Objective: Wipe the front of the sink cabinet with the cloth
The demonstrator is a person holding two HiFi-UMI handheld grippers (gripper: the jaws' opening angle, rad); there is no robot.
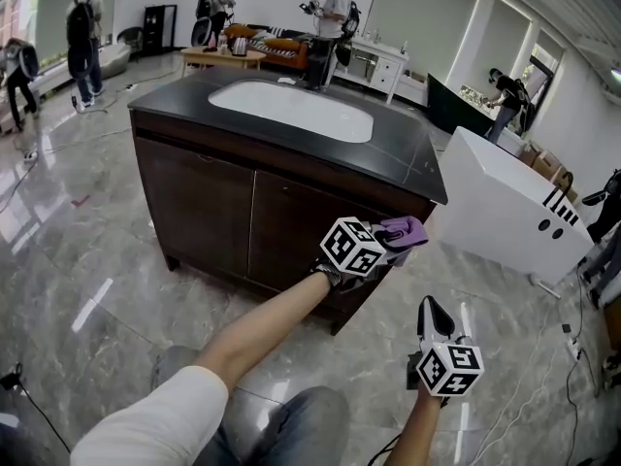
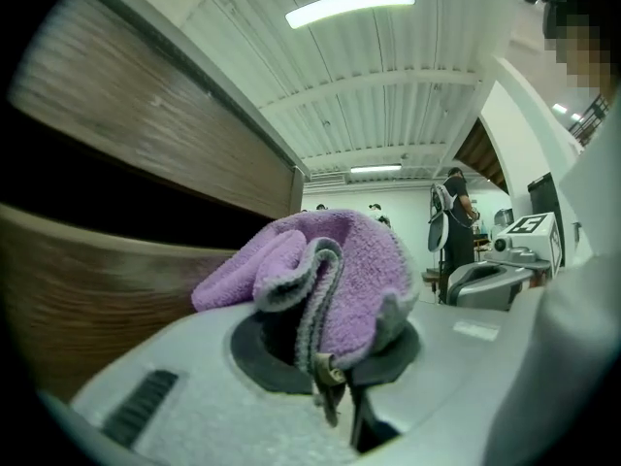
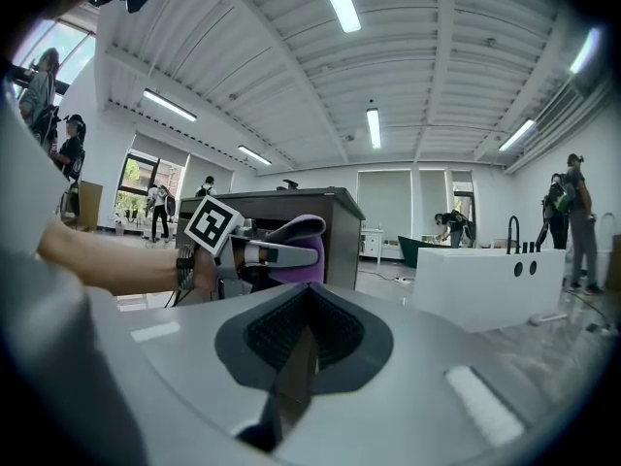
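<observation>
A dark brown sink cabinet (image 1: 243,216) with a black top and white basin (image 1: 291,110) stands in front of me. My left gripper (image 1: 408,233) is shut on a purple cloth (image 1: 403,229) and holds it against the cabinet's front near its right corner. The left gripper view shows the cloth (image 2: 325,280) bunched between the jaws, right by the wood front (image 2: 126,212). My right gripper (image 1: 434,316) hangs low at the right, shut and empty, away from the cabinet. From the right gripper view I see the left gripper (image 3: 291,250) with the cloth (image 3: 303,260) at the cabinet (image 3: 291,212).
A white bathtub-like unit (image 1: 505,212) stands close to the cabinet's right. Cables (image 1: 572,328) lie on the glossy marble floor at the right. Several people (image 1: 335,13) stand far behind, near a sofa and a low table (image 1: 223,56).
</observation>
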